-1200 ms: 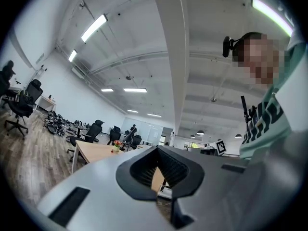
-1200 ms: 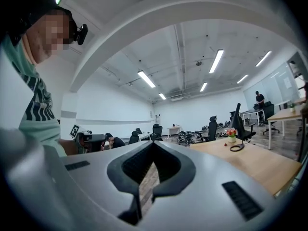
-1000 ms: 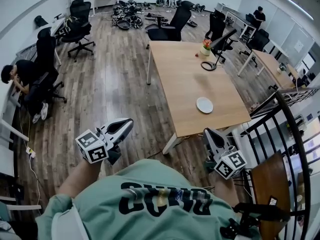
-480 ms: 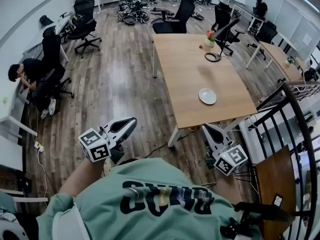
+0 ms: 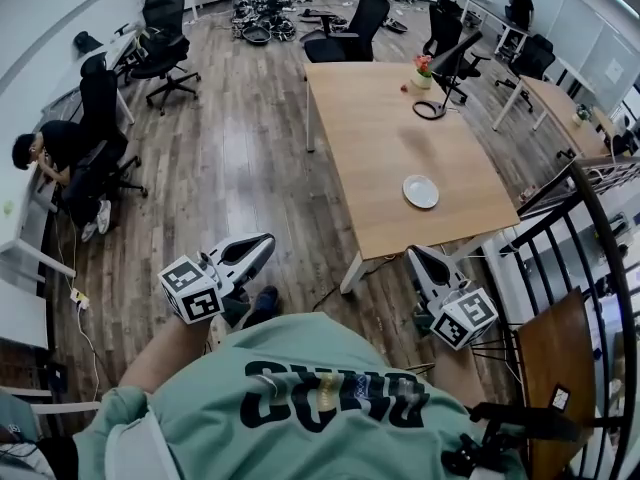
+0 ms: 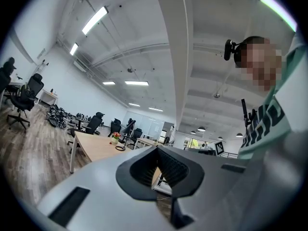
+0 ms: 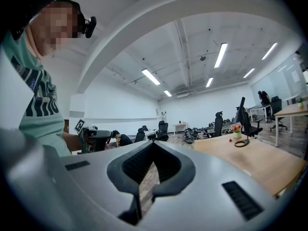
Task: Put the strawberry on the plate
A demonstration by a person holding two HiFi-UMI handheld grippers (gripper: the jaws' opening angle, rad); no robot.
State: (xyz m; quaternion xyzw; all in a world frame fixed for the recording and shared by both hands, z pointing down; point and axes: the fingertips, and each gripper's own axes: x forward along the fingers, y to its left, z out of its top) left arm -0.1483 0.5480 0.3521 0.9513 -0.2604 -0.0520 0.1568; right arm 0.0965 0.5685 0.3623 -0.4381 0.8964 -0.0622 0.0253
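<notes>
Strawberry (image 5: 404,88): a small red speck, taken as such, is seen at the far end of the table (image 5: 370,148), just beside the flower pot (image 5: 424,78) and well apart from the white plate (image 5: 421,191). Left gripper (image 5: 262,242) and right gripper (image 5: 414,256) are held short of the table, fingers of both pressed together, nothing pinched. Risk noted: if the fingers are spread late, the berry could be nudged and rolled; the pot could be knocked on the reach.

Wood table (image 5: 385,158) w/ flower pot (image 5: 424,72), black office chair (image 5: 352,40) behind.
</notes>
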